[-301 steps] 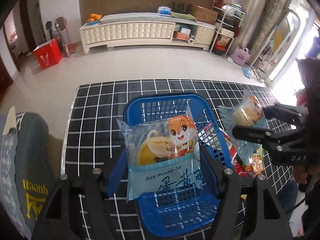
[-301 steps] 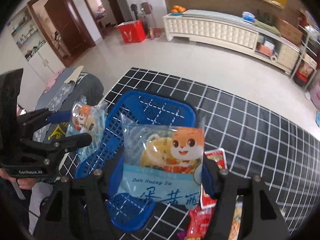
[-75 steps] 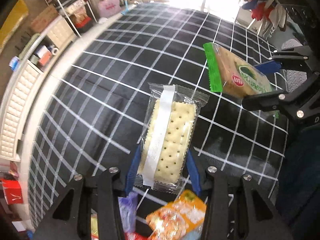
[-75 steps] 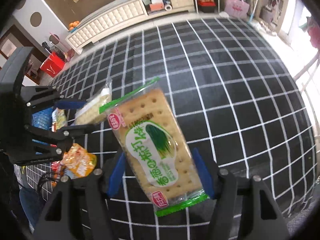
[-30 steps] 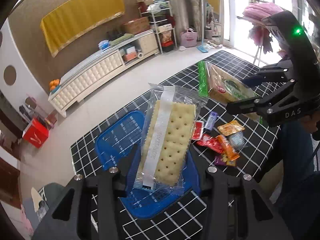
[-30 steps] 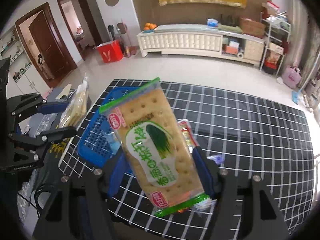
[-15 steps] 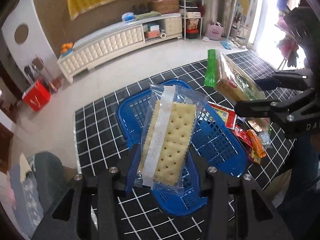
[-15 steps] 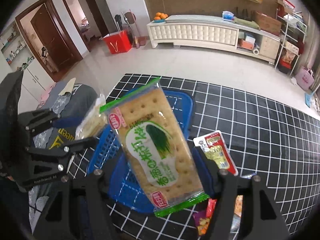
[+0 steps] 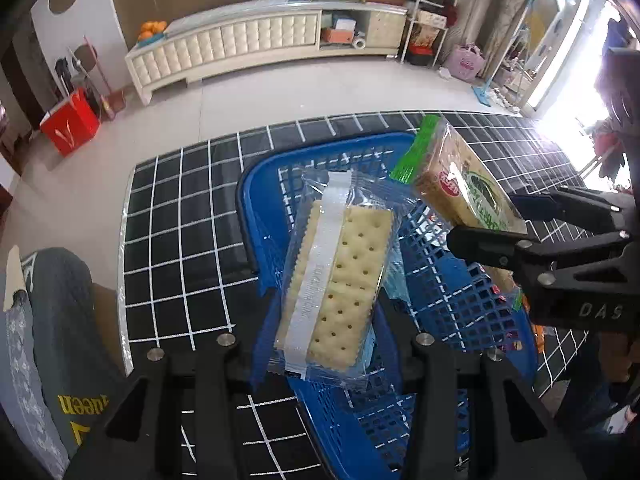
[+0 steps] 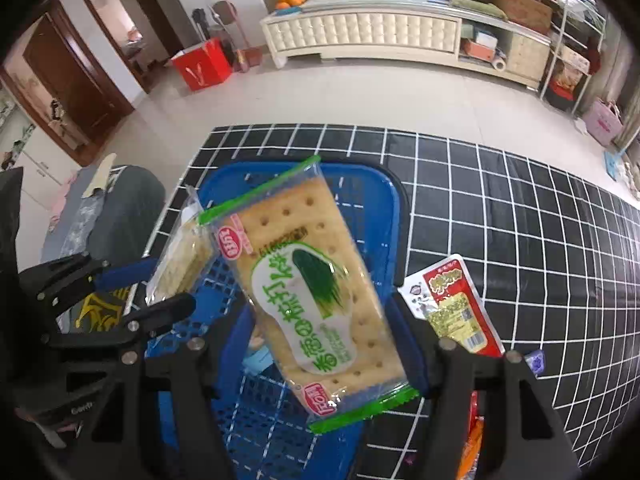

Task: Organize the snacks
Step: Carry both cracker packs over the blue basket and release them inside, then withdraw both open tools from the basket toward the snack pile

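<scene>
Left claw (image 9: 332, 356) pinches my light, brittle plain cracker pack (image 9: 336, 280); right claw (image 10: 328, 360) pinches the scallion cracker pack (image 10: 308, 292) above the blue basket (image 9: 452, 304).

White cabinet (image 9: 240, 46), oranges (image 10: 290, 0), red bag (image 9: 70, 126).

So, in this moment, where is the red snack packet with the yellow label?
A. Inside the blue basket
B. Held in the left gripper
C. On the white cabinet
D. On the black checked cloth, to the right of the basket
D: the red snack packet lies flat on the black checked cloth, just outside the right rim of the blue basket, and neither gripper holds it.
</scene>
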Available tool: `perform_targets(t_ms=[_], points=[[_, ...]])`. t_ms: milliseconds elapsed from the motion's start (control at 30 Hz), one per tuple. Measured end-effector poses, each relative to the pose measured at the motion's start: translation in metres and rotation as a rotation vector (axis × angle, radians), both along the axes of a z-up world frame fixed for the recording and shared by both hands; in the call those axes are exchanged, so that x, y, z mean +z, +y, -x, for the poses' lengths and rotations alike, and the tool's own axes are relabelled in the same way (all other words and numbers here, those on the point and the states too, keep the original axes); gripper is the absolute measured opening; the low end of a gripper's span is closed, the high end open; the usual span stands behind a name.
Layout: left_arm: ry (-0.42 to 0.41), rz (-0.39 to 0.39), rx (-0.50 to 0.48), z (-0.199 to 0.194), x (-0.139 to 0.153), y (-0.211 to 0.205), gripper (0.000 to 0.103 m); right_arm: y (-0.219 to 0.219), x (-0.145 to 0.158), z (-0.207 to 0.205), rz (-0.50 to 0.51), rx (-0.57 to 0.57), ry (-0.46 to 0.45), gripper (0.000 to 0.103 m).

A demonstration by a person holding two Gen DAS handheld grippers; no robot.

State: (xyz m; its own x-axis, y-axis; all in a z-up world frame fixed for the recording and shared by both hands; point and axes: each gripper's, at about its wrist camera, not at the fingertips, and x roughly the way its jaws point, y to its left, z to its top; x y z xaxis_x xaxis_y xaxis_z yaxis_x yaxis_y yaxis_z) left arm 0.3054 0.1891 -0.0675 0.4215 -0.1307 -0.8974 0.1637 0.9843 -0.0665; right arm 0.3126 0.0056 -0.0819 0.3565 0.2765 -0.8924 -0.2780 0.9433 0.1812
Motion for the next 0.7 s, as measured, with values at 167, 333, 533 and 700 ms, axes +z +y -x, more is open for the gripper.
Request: perform_targets(t_ms=[167, 333, 533, 700], points=[[0.007, 0.042, 0.011, -0.012, -0.003, 0.006, 0.043, 0.005, -0.004, -0.006, -0.012, -0.008, 0.016, 0.07], [0.013, 0.031, 0.025, -0.023, -0.006, 0.004, 0.043, 0.006, -0.007, -0.017, -0.01, 0.019, 0.027, 0.07], [-0.014, 0.045, 0.057, -0.016, 0.005, 0.007, 0.045, -0.001, 0.007, -0.01, 0.012, 0.047, -0.044, 0.088], [-0.052, 0.048, 0.081, 0.005, 0.021, -0.003, 0.054, -0.016, 0.031, 0.01, -0.003, 0.039, -0.087, 0.088]])
